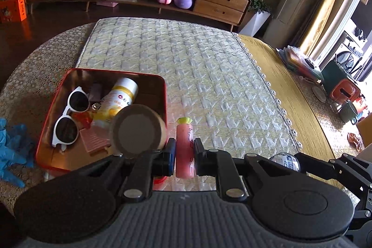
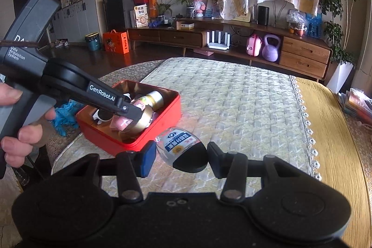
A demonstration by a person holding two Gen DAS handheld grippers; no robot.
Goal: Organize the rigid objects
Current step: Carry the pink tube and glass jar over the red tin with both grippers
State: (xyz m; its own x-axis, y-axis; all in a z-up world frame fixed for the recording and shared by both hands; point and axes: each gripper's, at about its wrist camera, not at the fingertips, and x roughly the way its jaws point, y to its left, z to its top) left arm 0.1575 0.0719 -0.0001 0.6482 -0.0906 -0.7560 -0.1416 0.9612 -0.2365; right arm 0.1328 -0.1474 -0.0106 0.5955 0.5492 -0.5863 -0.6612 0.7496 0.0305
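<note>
Just beside the red tin (image 1: 162, 94), the left hand-held gripper (image 1: 184, 155) is clamped on a pink tube (image 1: 184, 148); the right hand-held gripper (image 2: 181, 158), half-open, holds a clear bottle (image 2: 179, 143).

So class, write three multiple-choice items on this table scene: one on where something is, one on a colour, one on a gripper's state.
1. Where are the white sunglasses?
A. In the red tin
B. On the quilted mat
C. On the floor

2. What colour is the tube in the left gripper?
A. Blue
B. Pink
C. Black

3. What does the right gripper hold?
A. Nothing
B. A kettlebell
C. A clear bottle

Answers: 1 A, they lie inside the tin; 2 B, its body is pink; 3 C, the black-capped bottle sits between its pads.
</note>
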